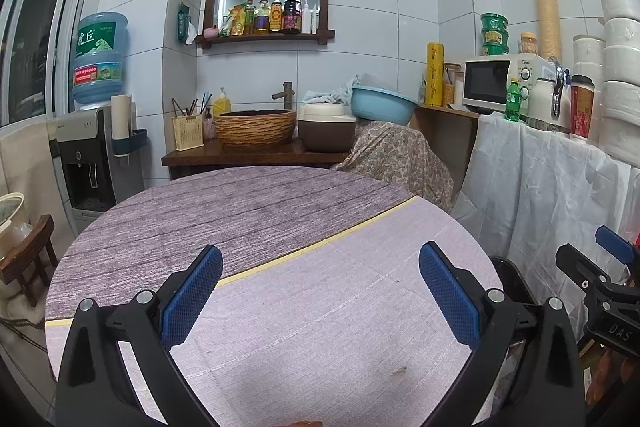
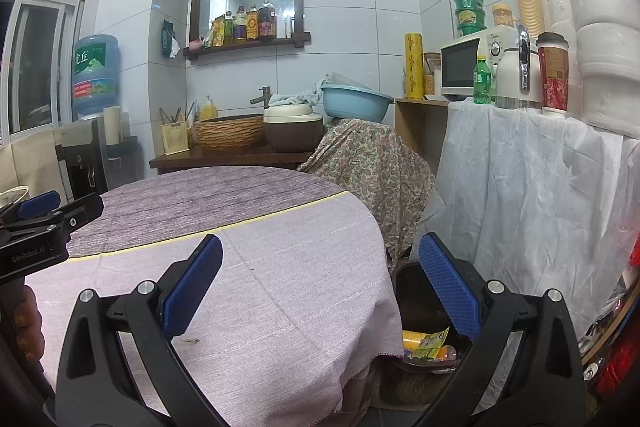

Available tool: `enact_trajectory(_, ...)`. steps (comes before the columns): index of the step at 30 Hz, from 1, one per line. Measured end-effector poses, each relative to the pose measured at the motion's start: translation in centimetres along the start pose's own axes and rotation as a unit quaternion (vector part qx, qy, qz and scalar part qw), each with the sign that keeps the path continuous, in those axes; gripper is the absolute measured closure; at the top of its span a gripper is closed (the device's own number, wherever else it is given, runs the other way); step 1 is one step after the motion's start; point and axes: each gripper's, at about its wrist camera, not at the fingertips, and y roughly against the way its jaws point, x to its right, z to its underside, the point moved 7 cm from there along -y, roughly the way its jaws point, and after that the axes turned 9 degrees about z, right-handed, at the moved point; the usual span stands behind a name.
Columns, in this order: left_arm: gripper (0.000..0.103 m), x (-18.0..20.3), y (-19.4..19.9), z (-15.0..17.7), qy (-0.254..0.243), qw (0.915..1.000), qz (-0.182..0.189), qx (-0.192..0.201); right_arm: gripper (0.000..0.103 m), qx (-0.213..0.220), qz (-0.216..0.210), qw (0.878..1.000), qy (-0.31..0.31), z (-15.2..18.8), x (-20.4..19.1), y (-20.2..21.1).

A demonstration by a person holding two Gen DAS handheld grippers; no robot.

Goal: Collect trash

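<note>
My left gripper (image 1: 320, 291) hangs open over the cloth-covered round table (image 1: 280, 227), nothing between its blue pads. My right gripper (image 2: 320, 283) is open too, held over the table's right edge (image 2: 384, 267) and a dark trash bin (image 2: 416, 291) on the floor beside it. Inside the bin lie yellow and green wrappers (image 2: 426, 341) and a small bottle. A small brown crumb (image 2: 191, 340) sits on the cloth near my right gripper's left finger; the same crumb (image 1: 400, 371) appears in the left wrist view. The right gripper (image 1: 608, 267) appears at the far right of the left view, the left gripper (image 2: 40, 219) at the left of the right view.
A white-draped counter (image 2: 540, 187) with a microwave (image 2: 468, 63), a green bottle and cups stands to the right. Behind the table are a wooden sink stand (image 1: 256, 155), a blue basin (image 1: 382, 103) on patterned cloth, and a water dispenser (image 1: 88, 155). A wooden stool (image 1: 28, 267) is left.
</note>
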Motion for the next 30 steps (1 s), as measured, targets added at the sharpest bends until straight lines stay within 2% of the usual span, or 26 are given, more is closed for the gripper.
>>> enact_trajectory(30,0.006,0.06,-0.84,0.55,-0.004,0.9998,0.005,-0.02,0.006,-0.008,0.004,1.0,-0.002,0.29,0.33,-0.24)
